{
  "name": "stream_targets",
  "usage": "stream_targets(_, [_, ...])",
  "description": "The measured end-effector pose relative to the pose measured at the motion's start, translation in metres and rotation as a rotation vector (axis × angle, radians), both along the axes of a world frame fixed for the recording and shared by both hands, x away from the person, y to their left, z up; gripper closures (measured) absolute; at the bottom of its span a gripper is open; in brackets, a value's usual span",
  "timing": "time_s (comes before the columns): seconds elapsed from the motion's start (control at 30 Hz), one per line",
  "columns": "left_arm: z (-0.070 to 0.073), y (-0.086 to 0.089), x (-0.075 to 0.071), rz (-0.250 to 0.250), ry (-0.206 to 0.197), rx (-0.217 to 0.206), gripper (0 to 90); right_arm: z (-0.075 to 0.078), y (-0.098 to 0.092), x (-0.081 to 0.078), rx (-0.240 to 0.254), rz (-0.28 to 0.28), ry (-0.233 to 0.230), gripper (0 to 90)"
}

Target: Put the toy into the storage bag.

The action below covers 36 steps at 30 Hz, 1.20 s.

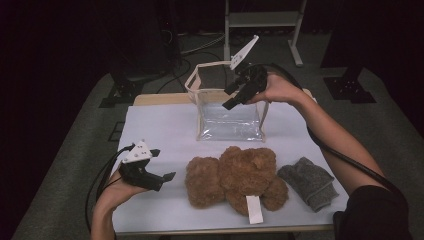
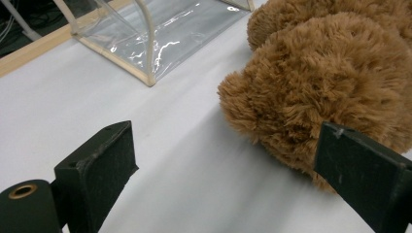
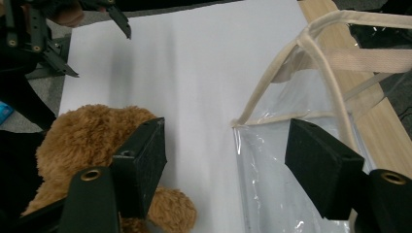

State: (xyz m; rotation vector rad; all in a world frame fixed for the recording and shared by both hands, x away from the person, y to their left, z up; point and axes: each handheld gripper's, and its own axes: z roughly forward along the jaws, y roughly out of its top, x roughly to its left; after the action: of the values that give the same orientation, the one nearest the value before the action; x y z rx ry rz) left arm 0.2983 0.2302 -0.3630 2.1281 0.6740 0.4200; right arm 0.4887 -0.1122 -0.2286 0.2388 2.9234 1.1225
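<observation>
over the far middle of the white tabletop (image 1: 160,130), the right claw (image 1: 239,95) hangs at the open mouth of the clear bag (image 1: 230,122), jaws spread wide with nothing between them; in the right gripper view the bag's cream-trimmed rim sits just beyond the gap, and whether a jaw brushes it cannot be told. near the front left edge, the left claw (image 1: 159,170) rests low in the person's left hand (image 1: 117,192), jaws likewise wide apart and empty. in the left gripper view one of its jaws stands just in front of the teddy bear (image 2: 330,82), close to the fur, though contact cannot be made out.

counted: two claws, one bag, one bear, one grey cloth (image 1: 307,181).

the bag stands upright, a boxy shape of glossy transparent plastic with cream fabric piping along its edges and cream webbing handles arching over the top. the bear lies on the tabletop in front of the bag, between the left claw and the grey cloth, a lumpy brown heap of shaggy plush with a white paper-like tag (image 1: 254,209) sticking out toward the front edge. the grey cloth, folded and nubbly like knit or fleece, lies just right of the bear. each claw has flat, matte black rectangular jaws.
</observation>
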Motion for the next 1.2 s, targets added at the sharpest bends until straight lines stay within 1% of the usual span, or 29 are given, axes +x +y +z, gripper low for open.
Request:
stream_targets(0.07, [0.001, 0.002, -0.001, 0.006, -0.002, -0.004, 7.0, 0.000, 0.001, 0.004, -0.004, 0.002, -0.004, 30.0])
stream_targets(0.1, [0.000, 0.002, -0.001, 0.009, -0.003, -0.013, 7.0, 0.000, 0.002, 0.006, -0.008, -0.003, 0.001, 30.0])
stream_targets(0.17, [0.001, 0.004, -0.002, 0.010, -0.001, -0.007, 7.0, 0.001, 0.003, 0.011, -0.015, -0.007, 0.004, 30.0])
stream_targets(0.27, [0.001, 0.006, -0.002, 0.014, -0.001, -0.003, 7.0, 0.002, 0.004, 0.014, -0.019, -0.008, 0.002, 30.1])
stream_targets(0.3, [0.000, 0.006, -0.002, 0.018, 0.000, -0.011, 7.0, 0.002, 0.004, 0.016, -0.021, -0.007, 0.000, 30.1])
stream_targets(0.37, [0.000, 0.007, -0.002, 0.020, 0.001, -0.003, 7.0, 0.003, 0.003, 0.022, -0.026, -0.015, -0.002, 30.3])
stream_targets(0.4, [-0.001, 0.008, -0.002, 0.019, 0.000, 0.000, 7.0, 0.003, 0.003, 0.022, -0.026, -0.015, -0.002, 30.3])
stream_targets(0.53, [-0.001, 0.010, -0.002, 0.027, 0.006, 0.001, 7.0, 0.003, 0.001, 0.030, -0.030, -0.035, 0.007, 30.5])
stream_targets(0.57, [-0.001, 0.010, -0.002, 0.028, 0.006, 0.001, 7.0, 0.002, 0.001, 0.032, -0.030, -0.037, 0.004, 30.5])
stream_targets(0.77, [-0.002, 0.012, -0.002, 0.029, 0.011, -0.001, 7.0, -0.002, -0.001, 0.041, -0.040, -0.061, 0.019, 31.0])
stream_targets(1.07, [-0.002, 0.014, -0.002, 0.034, 0.013, -0.002, 7.0, -0.011, -0.001, 0.056, -0.066, -0.086, 0.033, 31.5])
stream_targets(1.2, [-0.003, 0.016, -0.002, 0.035, 0.015, -0.002, 7.0, -0.014, -0.001, 0.059, -0.078, -0.096, 0.037, 31.9])
